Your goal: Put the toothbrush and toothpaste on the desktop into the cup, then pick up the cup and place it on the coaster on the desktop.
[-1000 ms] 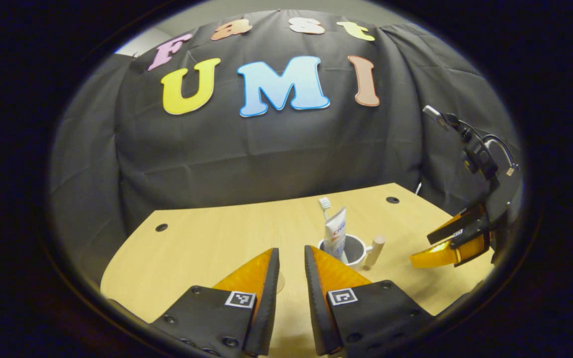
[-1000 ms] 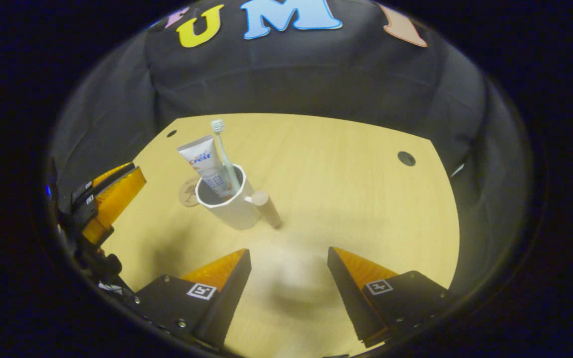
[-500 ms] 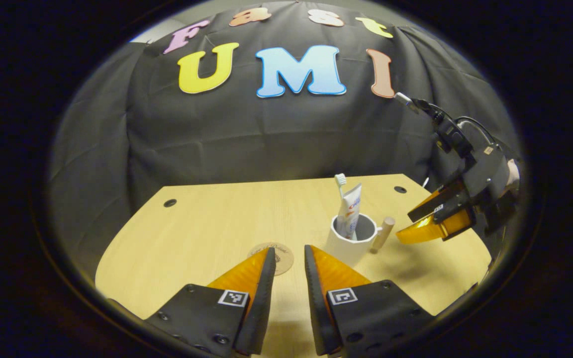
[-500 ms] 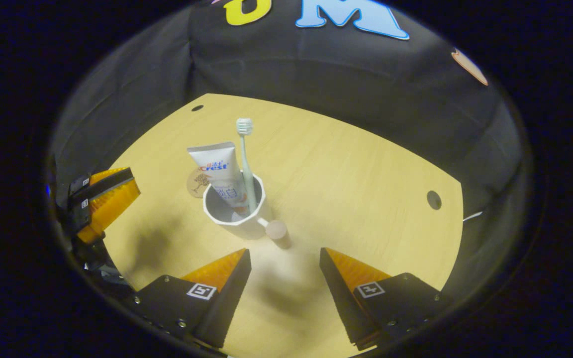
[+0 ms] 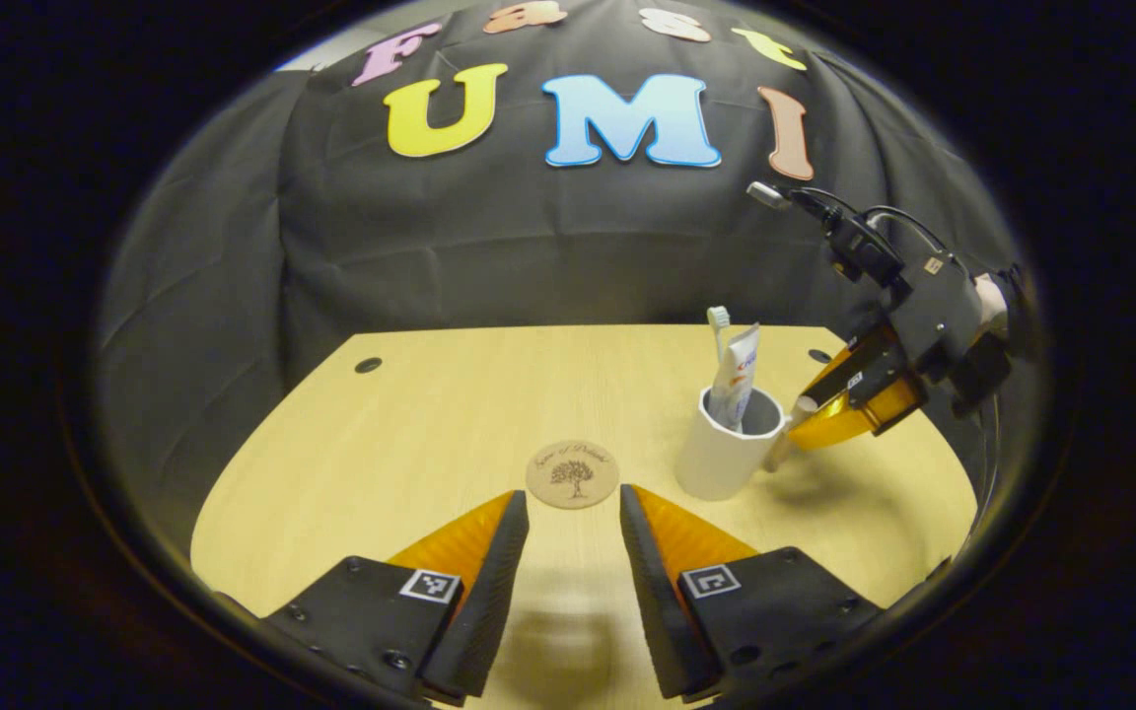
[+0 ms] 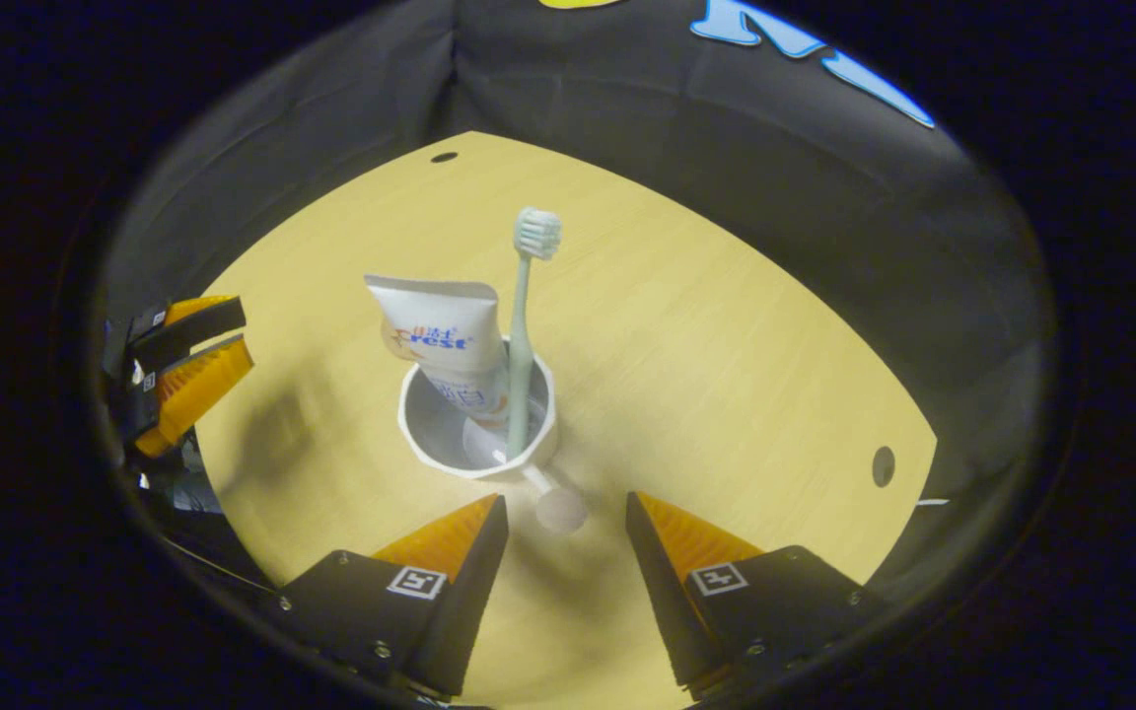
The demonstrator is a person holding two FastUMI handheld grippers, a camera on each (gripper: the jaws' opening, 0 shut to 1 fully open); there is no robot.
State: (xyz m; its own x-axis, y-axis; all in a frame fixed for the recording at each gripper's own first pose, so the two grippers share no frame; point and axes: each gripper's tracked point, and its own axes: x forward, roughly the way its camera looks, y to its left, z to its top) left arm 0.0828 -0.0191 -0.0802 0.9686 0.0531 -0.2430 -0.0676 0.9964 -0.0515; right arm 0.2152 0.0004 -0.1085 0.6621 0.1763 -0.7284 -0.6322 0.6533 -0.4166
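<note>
My right gripper (image 6: 562, 513) hangs over the counter (image 6: 726, 355) with its fingers (image 6: 450, 537) apart. The cup's round wooden handle (image 6: 560, 509) sits in the gap between them, and I cannot tell if they touch it. The white cup (image 6: 477, 434) stands in the middle of the right gripper view, with the toothpaste (image 6: 445, 340) and the toothbrush (image 6: 523, 316) standing up inside it.

In the left gripper view, my left gripper (image 5: 574, 508) is at the bottom, its fingers (image 5: 474, 552) a little apart and holding nothing. The round coaster (image 5: 573, 473) lies on the counter just past the tips. The cup (image 5: 726, 459) stands to the right of the coaster, not on it. My right gripper (image 5: 829, 419) is at the cup's right side.
</note>
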